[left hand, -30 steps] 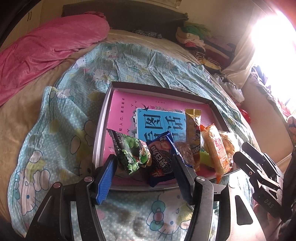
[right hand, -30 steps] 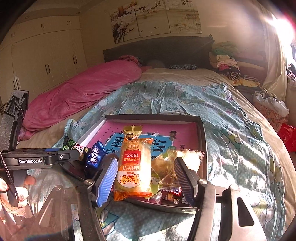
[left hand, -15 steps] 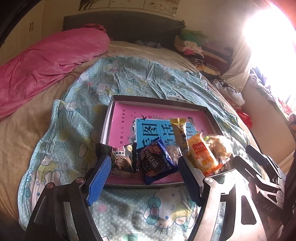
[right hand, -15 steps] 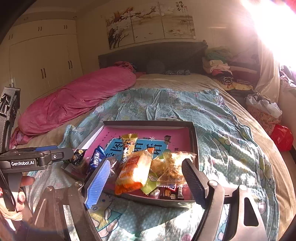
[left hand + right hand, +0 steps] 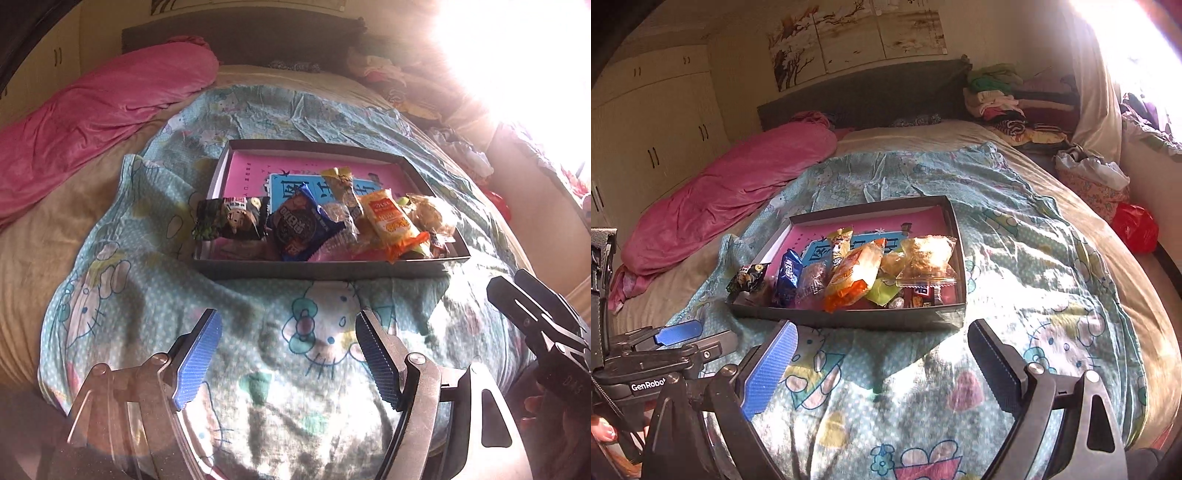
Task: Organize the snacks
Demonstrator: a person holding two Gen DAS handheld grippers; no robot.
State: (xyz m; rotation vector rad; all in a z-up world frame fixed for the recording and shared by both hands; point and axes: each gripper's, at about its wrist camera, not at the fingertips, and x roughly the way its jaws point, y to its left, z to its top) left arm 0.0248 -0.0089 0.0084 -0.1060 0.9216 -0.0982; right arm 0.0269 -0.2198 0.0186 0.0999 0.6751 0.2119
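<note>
A shallow dark box (image 5: 325,268) (image 5: 849,318) lies on the bed and holds a pink book and several snack packs. From the left I see a dark green pack (image 5: 231,218) (image 5: 748,277), a blue cookie pack (image 5: 299,227) (image 5: 788,273), an orange pack (image 5: 393,218) (image 5: 853,273) and a clear yellow pack (image 5: 929,258). My left gripper (image 5: 288,354) is open and empty, held back from the box's near wall. My right gripper (image 5: 882,363) is open and empty, also short of the box. The left gripper shows in the right wrist view (image 5: 677,332).
The box sits on a teal cartoon-print blanket (image 5: 317,332) (image 5: 1015,240). A rolled pink quilt (image 5: 92,110) (image 5: 731,192) lies along the left. Folded clothes (image 5: 1004,99) are piled at the headboard. A red bag (image 5: 1136,227) sits right of the bed.
Both grippers have pulled back from the box, away from the snacks. The green pack, earlier between the left fingers, now lies at the box's left corner. The orange pack has tipped over.
</note>
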